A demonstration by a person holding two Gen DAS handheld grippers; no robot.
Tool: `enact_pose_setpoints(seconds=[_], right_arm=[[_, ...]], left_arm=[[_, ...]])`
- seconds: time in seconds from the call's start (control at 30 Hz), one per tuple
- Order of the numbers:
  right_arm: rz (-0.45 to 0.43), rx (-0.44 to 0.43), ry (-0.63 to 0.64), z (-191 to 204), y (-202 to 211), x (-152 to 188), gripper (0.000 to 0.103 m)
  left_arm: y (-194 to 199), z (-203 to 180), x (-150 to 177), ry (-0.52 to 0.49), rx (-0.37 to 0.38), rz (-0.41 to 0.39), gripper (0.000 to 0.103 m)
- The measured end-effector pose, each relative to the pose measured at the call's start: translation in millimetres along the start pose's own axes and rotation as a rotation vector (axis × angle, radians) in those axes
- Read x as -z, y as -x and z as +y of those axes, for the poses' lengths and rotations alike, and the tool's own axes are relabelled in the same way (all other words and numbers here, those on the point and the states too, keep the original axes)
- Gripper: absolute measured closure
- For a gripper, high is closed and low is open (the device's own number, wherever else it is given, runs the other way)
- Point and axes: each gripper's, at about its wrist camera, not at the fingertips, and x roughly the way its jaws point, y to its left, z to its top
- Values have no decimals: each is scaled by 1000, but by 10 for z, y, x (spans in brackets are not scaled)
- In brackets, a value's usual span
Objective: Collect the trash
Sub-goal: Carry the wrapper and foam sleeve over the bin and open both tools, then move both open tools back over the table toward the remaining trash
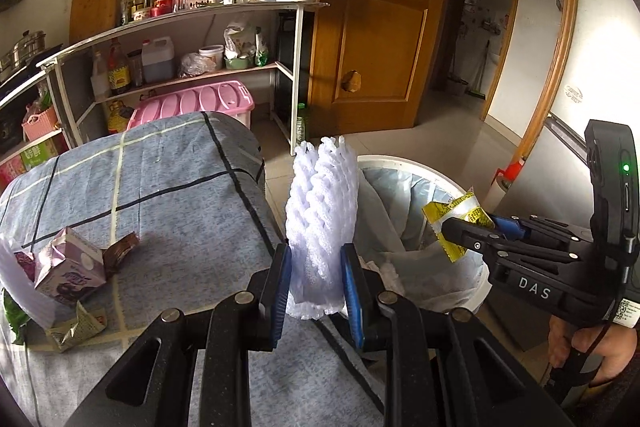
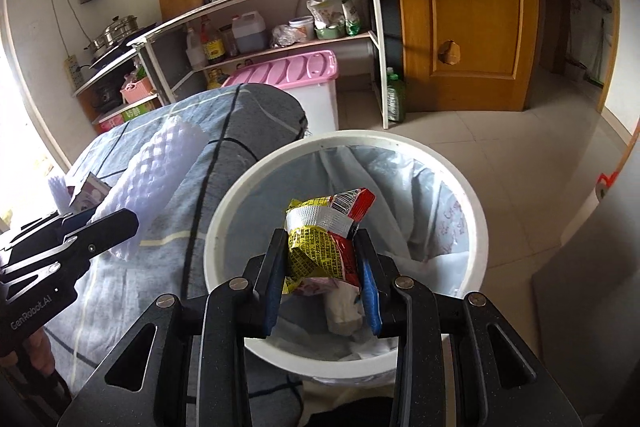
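My left gripper [image 1: 316, 263] is shut on a white foam fruit net [image 1: 320, 211] and holds it upright over the table's right edge, next to the bin; the net also shows in the right wrist view [image 2: 160, 167]. My right gripper [image 2: 322, 267] is shut on a crumpled yellow and red snack wrapper [image 2: 324, 227] and holds it over the white trash bin [image 2: 476, 227], which has a pale plastic liner. In the left wrist view the right gripper [image 1: 460, 231] holds the wrapper [image 1: 456, 215] above the bin [image 1: 440, 179]. White tissue lies in the bin.
A table under a grey checked cloth [image 1: 160, 195] carries a purple milk carton [image 1: 68, 267], a brown wrapper [image 1: 120, 249] and a folded paper scrap [image 1: 76, 327]. Behind stand kitchen shelves [image 1: 192, 27], a pink-lidded box [image 1: 196, 103] and a wooden door [image 1: 380, 19].
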Motion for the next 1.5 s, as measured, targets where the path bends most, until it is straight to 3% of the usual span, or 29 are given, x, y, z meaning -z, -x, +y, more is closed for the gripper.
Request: enact_pose_setpoints(seconds=[0.7,0.83,0.9,1.5], right_arm=[[99,119,-3,-442,-363,81,67],[108,121,-4,-463,-394,103,48],[105,119,-6,-464,-390,111,47],[40,96,-9,-237,-135,86,46]], left_arm=[[-559,-451,2,-52,42,95,76],[-591,-435,5,-39,49,105,69],[-606,-417,-1,-35,53,107,60],[-241,-194,11,4,10,41,54]])
